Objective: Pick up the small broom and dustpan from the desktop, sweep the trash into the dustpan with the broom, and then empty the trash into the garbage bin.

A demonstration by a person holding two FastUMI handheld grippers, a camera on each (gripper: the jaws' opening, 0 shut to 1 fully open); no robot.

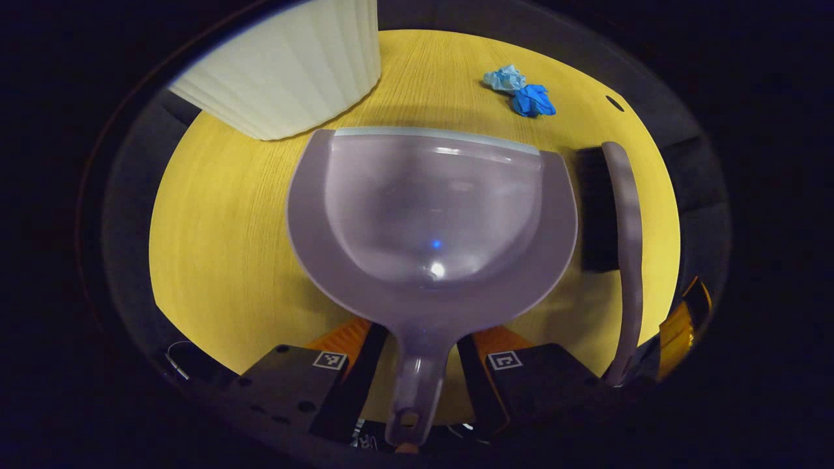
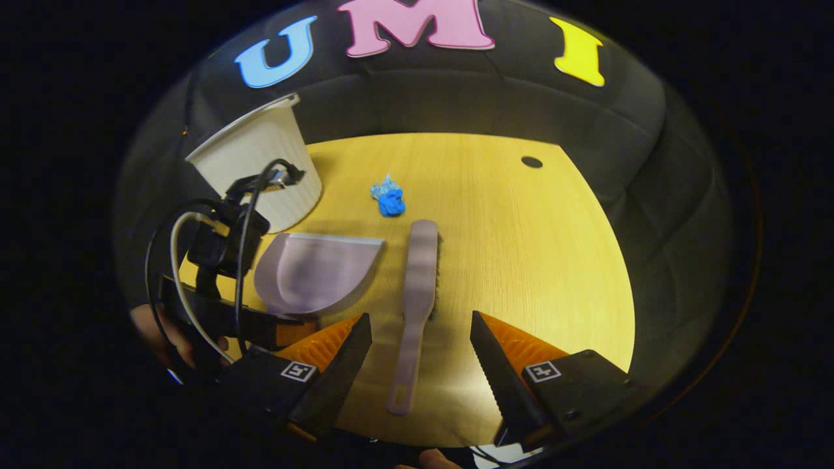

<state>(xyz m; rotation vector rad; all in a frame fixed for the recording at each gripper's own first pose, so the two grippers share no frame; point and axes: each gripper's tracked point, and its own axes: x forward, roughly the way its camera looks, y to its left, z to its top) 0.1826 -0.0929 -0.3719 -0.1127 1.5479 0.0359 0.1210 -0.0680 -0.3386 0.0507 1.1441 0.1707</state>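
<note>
A: Where do the tools sit?
B: On the yellow wood-grain desktop (image 2: 521, 260). The pale lilac plastic dustpan (image 1: 430, 215) lies flat, its mouth pointing away toward the white ribbed plastic garbage bin (image 1: 293, 65). The matching lilac hand broom with dark bristles (image 2: 417, 286) lies just beside it, handle toward the person.

A: Fingers?
B: The left gripper (image 1: 417, 371) has its fingers spread either side of the dustpan's stub handle, not pressing on it. The right gripper (image 2: 420, 355) is spread wide around the broom's handle, also apart from it.

A: Trash?
B: A crumpled blue and pale-blue wad (image 2: 389, 197), beyond the broom's head, near the bin.

A: How will they handle?
B: Probably light, stiff moulded plastic, smooth and a bit slippery. The dustpan handle is narrow, so it's best pinched mid-handle; the pan could swivel if gripped at the tip. The broom is best taken on the flat handle below the bristles. The wad looks feather-light and may skid rather than roll in.
</note>
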